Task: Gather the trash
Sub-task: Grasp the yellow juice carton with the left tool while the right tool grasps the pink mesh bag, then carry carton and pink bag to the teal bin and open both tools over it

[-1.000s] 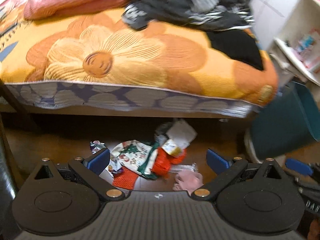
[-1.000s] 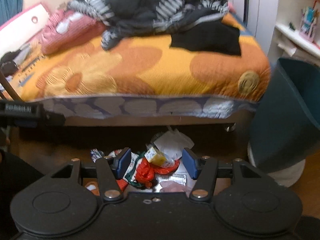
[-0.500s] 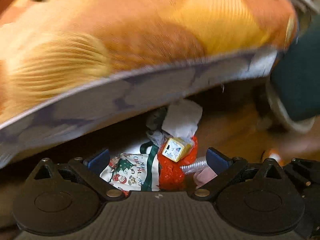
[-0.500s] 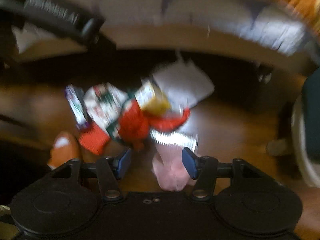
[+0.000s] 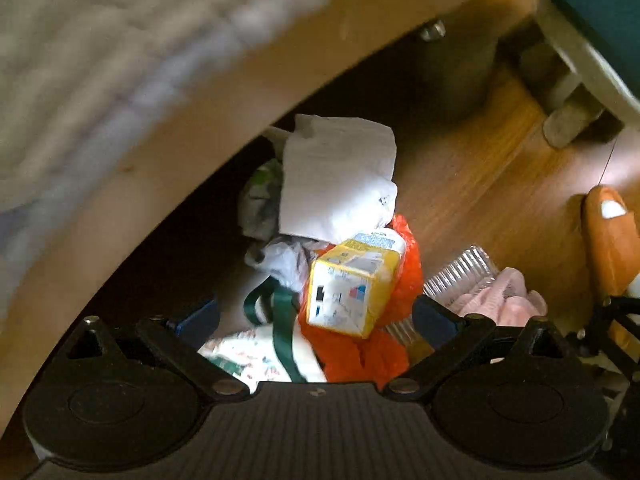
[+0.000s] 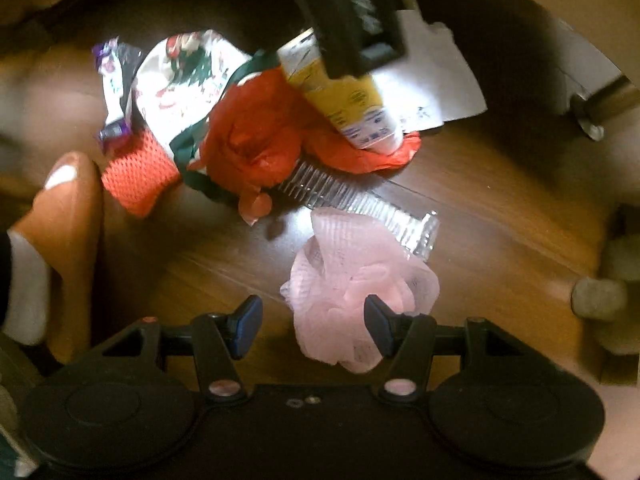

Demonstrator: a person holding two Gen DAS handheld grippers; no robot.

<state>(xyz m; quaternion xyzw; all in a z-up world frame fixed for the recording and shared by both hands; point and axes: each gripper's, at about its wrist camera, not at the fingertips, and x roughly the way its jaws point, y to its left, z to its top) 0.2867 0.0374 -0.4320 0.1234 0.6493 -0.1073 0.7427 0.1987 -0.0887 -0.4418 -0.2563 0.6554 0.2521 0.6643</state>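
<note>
A heap of trash lies on the wooden floor at the bed's edge. A yellow and white carton [image 5: 354,286] sits on a red plastic bag [image 5: 360,352], between the blue pads of my open left gripper [image 5: 316,316]. White paper [image 5: 336,184] and a printed bag with green handles [image 5: 260,354] lie around it. In the right wrist view, my open right gripper [image 6: 314,326] hovers low over a pink mesh puff [image 6: 352,292], which lies mostly between its fingers. A clear ridged plastic tray [image 6: 360,208], the red bag [image 6: 256,140] and the carton [image 6: 352,108] lie beyond it.
The wooden bed frame [image 5: 168,128] arches over the heap. A teal bin [image 5: 596,12] stands at the right. A person's foot in an orange slipper [image 6: 64,216] rests left of the trash; it is also the orange slipper [image 5: 608,240] at right.
Both grippers dropped from bed height to just above the floor trash. The left closed in around the carton; the right came down over the pink puff.
</note>
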